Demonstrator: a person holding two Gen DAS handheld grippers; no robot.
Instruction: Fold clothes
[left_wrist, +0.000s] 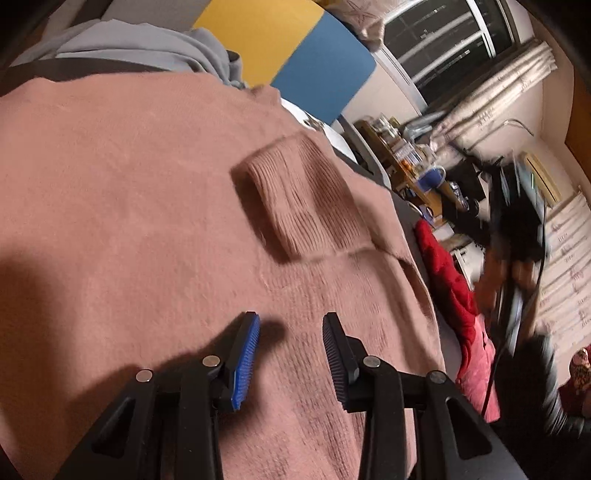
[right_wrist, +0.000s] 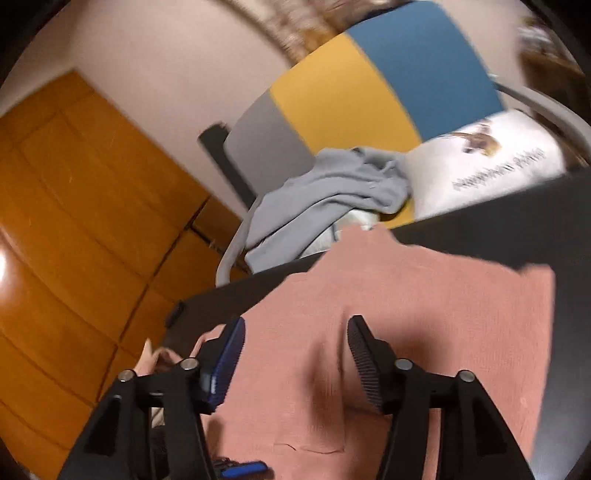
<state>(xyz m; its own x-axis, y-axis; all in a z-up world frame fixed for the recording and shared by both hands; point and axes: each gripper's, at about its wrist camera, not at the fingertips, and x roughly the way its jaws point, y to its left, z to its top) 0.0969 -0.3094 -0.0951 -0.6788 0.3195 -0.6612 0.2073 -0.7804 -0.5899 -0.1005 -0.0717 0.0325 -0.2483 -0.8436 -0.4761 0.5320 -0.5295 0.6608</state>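
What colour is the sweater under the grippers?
Dusty pink, a plain knit sweater with ribbed cuffs; the left wrist view shows it best.

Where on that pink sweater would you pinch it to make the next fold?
Probably the ribbed cuff of the sleeve lying folded across the pink sweater. It stands proud of the flat body, so a finger could slide under its edge. The open left gripper already points at it, so come in low from the near side.

Beyond the left jaws, the pink sweater (left_wrist: 147, 206) runs off the frame's left and bottom edges. Far right of them, the other gripper (left_wrist: 517, 236) is blurred. Past the right jaws, pillow lettering (right_wrist: 498, 171) smears unreadably.
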